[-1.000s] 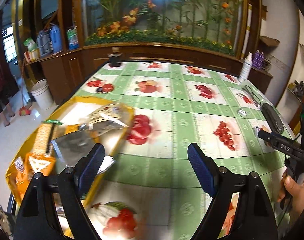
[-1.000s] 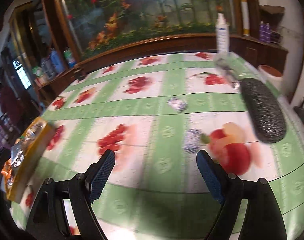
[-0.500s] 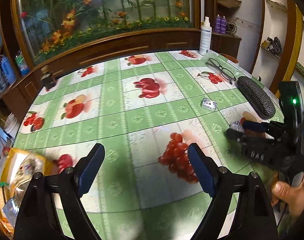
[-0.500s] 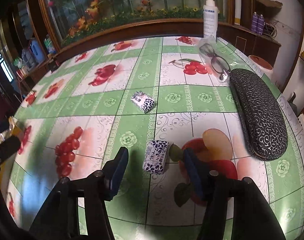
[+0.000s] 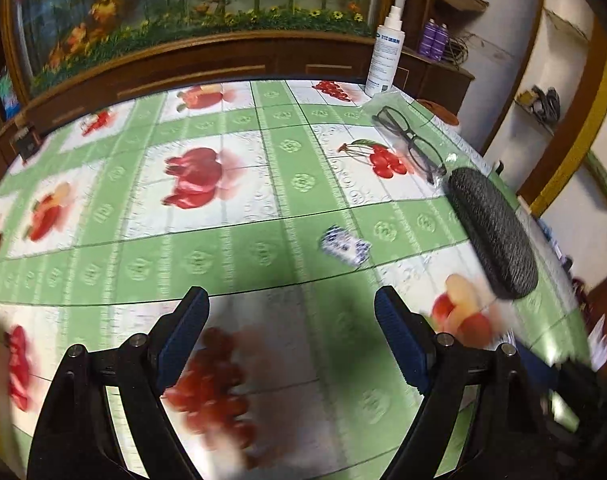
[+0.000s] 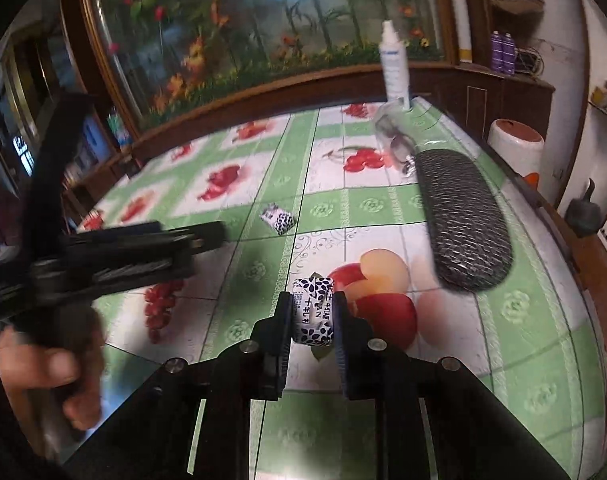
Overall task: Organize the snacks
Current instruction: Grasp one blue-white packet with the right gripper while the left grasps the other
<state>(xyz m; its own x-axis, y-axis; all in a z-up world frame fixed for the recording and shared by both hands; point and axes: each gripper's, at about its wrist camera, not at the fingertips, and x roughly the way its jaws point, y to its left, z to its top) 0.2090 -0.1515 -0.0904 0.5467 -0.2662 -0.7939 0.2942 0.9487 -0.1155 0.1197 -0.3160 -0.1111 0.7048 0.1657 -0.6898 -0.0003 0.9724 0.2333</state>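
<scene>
Two small snack packets in white wrappers with dark blue leaf print are on the fruit-print tablecloth. My right gripper (image 6: 313, 304) is shut on the nearer packet (image 6: 314, 312), its blue pads pressing both sides just above the cloth. The second packet (image 5: 345, 245) (image 6: 278, 219) lies loose on a green band further out. My left gripper (image 5: 291, 304) is open and holds nothing; it hovers over the cloth with the loose packet ahead and slightly right of its fingers. In the right wrist view the left gripper (image 6: 211, 234) shows blurred at the left, held by a hand (image 6: 43, 368).
A dark textured glasses case (image 5: 491, 232) (image 6: 459, 216) lies along the table's right side. Black glasses (image 5: 409, 140) and a white spray bottle (image 5: 385, 56) sit beyond it. A wooden cabinet with a flower mural backs the table. A white bin (image 6: 515, 148) stands off the right edge.
My right gripper has shut on the near packet, which stood free between open fingers before. My left gripper swung from the yellow snack box on the left across to the table's right half.
</scene>
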